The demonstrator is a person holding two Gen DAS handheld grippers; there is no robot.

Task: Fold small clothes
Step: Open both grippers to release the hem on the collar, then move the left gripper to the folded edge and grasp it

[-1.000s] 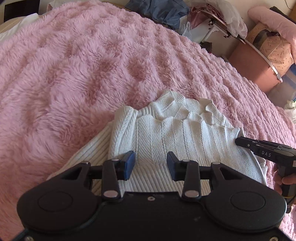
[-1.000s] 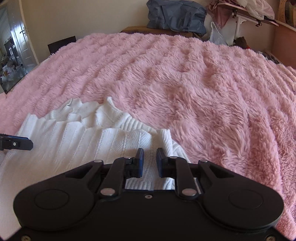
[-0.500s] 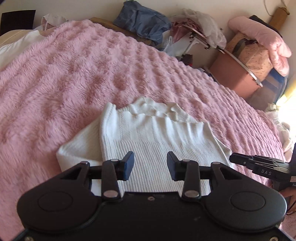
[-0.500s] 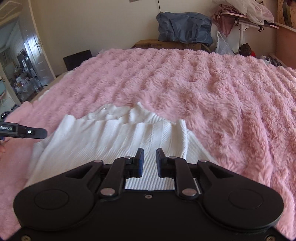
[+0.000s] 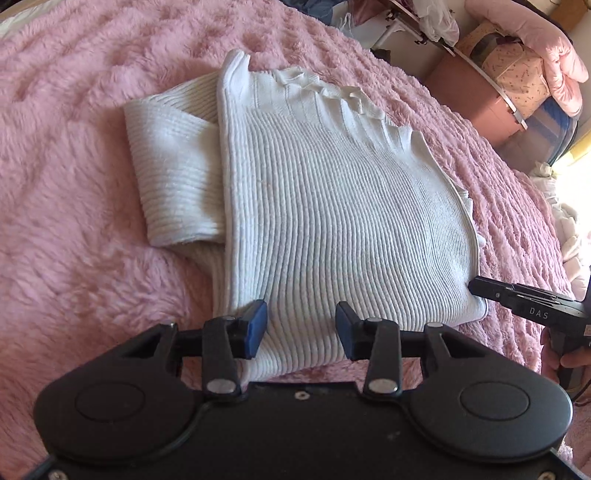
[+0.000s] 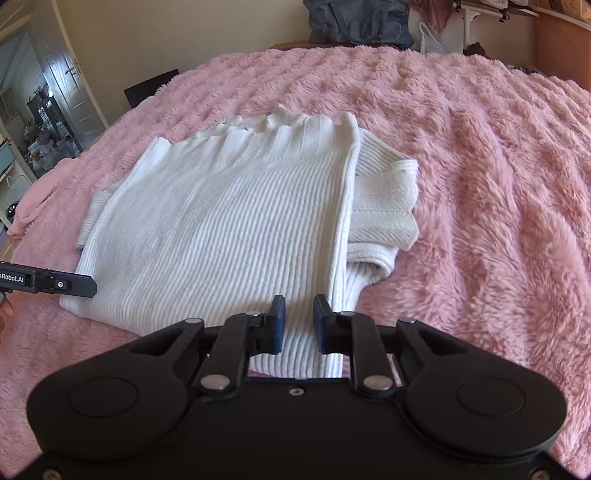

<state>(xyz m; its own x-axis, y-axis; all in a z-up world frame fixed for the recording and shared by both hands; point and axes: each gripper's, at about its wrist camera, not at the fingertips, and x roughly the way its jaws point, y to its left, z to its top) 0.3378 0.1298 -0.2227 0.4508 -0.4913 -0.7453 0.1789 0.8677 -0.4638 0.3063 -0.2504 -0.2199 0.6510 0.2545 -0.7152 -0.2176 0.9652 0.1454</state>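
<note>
A white ribbed sweater lies folded on the pink fluffy blanket of the bed, one sleeve sticking out from under the folded body on the left side. The left tongs are released, fingers spread wide over the near hem with the knit between them. The right tongs stand only narrowly apart at the sweater's other near corner, gripping nothing.

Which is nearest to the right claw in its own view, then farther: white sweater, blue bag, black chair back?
1. White sweater, under the right claw.
2. Black chair back, left, past the bed's far edge.
3. Blue bag, top centre by the wall.
</note>
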